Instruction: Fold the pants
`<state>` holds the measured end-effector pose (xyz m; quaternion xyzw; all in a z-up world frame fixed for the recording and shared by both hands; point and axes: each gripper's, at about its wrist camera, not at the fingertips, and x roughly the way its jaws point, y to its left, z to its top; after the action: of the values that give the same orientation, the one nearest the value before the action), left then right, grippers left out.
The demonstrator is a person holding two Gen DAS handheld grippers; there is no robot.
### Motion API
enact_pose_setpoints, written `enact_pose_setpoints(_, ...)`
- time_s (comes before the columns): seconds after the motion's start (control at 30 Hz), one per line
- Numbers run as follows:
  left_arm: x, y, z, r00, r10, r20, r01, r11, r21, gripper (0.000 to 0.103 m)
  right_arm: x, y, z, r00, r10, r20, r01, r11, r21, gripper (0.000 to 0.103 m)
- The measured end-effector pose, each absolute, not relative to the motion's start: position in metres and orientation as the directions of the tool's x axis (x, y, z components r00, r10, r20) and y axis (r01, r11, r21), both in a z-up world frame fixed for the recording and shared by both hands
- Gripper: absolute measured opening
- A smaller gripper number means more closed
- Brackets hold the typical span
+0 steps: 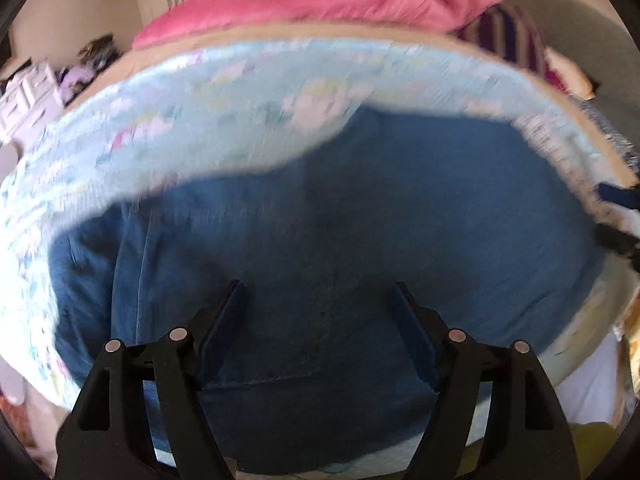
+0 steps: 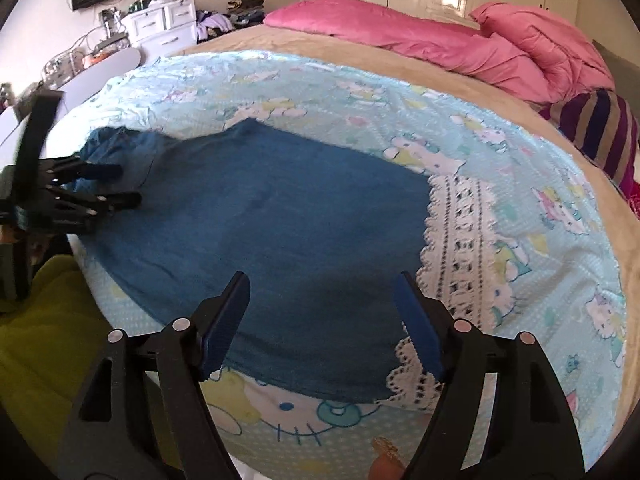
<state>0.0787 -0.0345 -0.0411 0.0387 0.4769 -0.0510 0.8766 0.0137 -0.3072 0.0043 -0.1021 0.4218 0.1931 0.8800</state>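
Observation:
Blue pants (image 2: pixel 280 208) lie spread flat on a light blue cartoon-print sheet (image 2: pixel 520 216) on the bed. In the left wrist view the pants (image 1: pixel 320 232) fill the middle, blurred by motion. My left gripper (image 1: pixel 318 292) is open just above the pants, holding nothing. It also shows in the right wrist view (image 2: pixel 130 184), at the bunched left end of the pants. My right gripper (image 2: pixel 322 284) is open and empty over the near edge of the pants, close to the sheet's white lace strip (image 2: pixel 452 248).
A pink duvet (image 2: pixel 420 40) and a striped cushion (image 2: pixel 596 128) lie at the far side of the bed. White drawers (image 2: pixel 164 20) and clutter stand at the far left. A yellow-green cloth (image 2: pixel 44 320) lies below the bed's near left edge.

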Motion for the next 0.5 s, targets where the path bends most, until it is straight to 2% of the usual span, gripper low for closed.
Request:
enact_pose_setpoints(0.17,0.074,-0.018,-0.042,0.549,-0.081,-0.832,0.115,0.993,-0.021,0.074,0.018,-0.328,-0.02,0.51,0.147,-0.848,-0.349,0.936,-0.048,0.068)
enact_pose_setpoints(0.3,0.072,-0.013,-0.043,0.55,-0.104,-0.829,0.112,0.992,-0.051,0.074,0.013,-0.353,-0.026,0.503,0.214,-0.837,-0.309,0.949,0.058,0.068)
enact_pose_setpoints(0.5,0.076,-0.014,-0.043,0.549,-0.105,-0.829,0.11,0.993,-0.052,0.074,0.008,-0.349,-0.029,0.524,0.2,-0.828,-0.301,0.953,0.039,0.069)
